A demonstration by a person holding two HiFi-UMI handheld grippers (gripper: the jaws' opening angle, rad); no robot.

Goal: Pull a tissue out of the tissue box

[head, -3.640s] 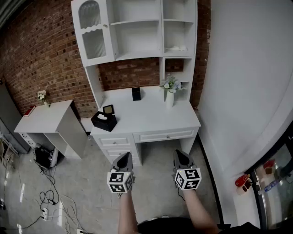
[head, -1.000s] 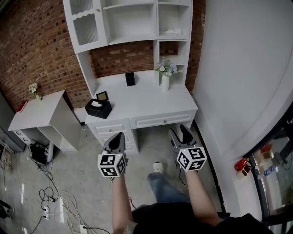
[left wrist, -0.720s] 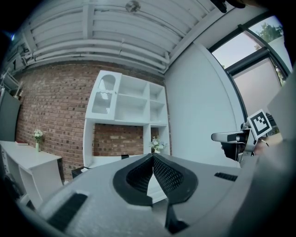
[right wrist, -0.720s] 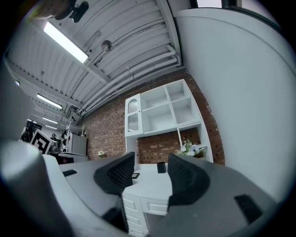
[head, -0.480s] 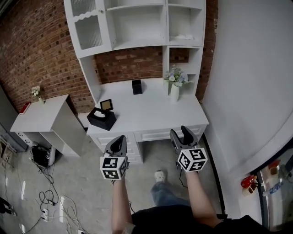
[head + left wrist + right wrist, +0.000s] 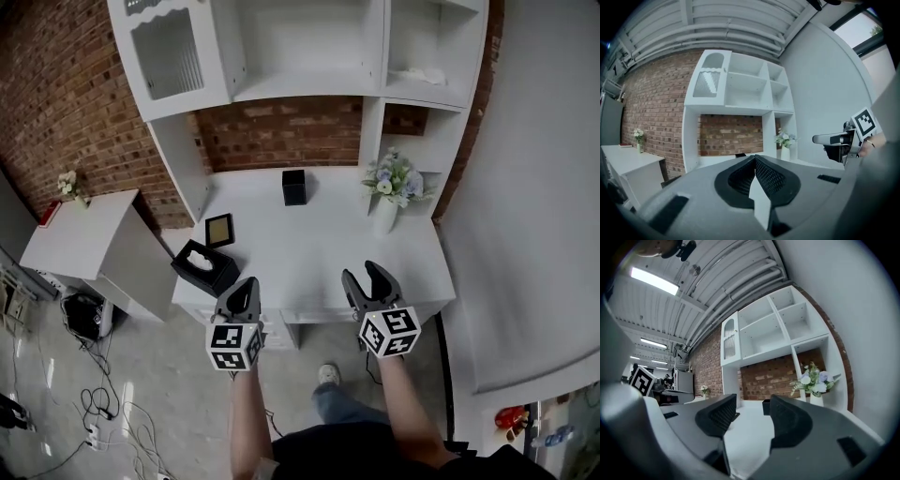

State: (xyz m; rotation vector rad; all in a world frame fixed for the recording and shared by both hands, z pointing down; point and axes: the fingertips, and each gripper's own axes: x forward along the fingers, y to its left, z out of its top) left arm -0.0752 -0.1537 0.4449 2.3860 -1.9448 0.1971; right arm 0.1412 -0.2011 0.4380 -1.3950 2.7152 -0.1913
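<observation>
1. Tissue box (image 6: 212,274), black and rectangular, sits on the front left corner of the white tabletop (image 6: 300,246), just beside a small gold-faced picture frame (image 6: 219,230).
2. Since a few seconds ago the person has walked up to the desk. The grippers, which then hung over the floor well short of it, now hover at the tabletop's front edge.
3. That puts the tissue box near the left gripper (image 6: 246,287), a little ahead and to its left. The approach looks nearly done, though nothing is touched yet.
4. The left gripper has its jaws pressed together at the tips, with nothing between them. It would need to part them before it can pinch anything.
5. The right gripper (image 6: 362,276) has its jaws clearly apart and holds nothing, with only bare tabletop beyond them.
6. A crumpled white tissue (image 6: 196,262) pokes up from the slot in the top of the box, ready to be gripped.
7. A small black cube-shaped holder (image 6: 294,187) stands at the back, and its contents cannot be made out.
8. A white vase (image 6: 384,216) at the right holds pale flowers (image 6: 394,180).
</observation>
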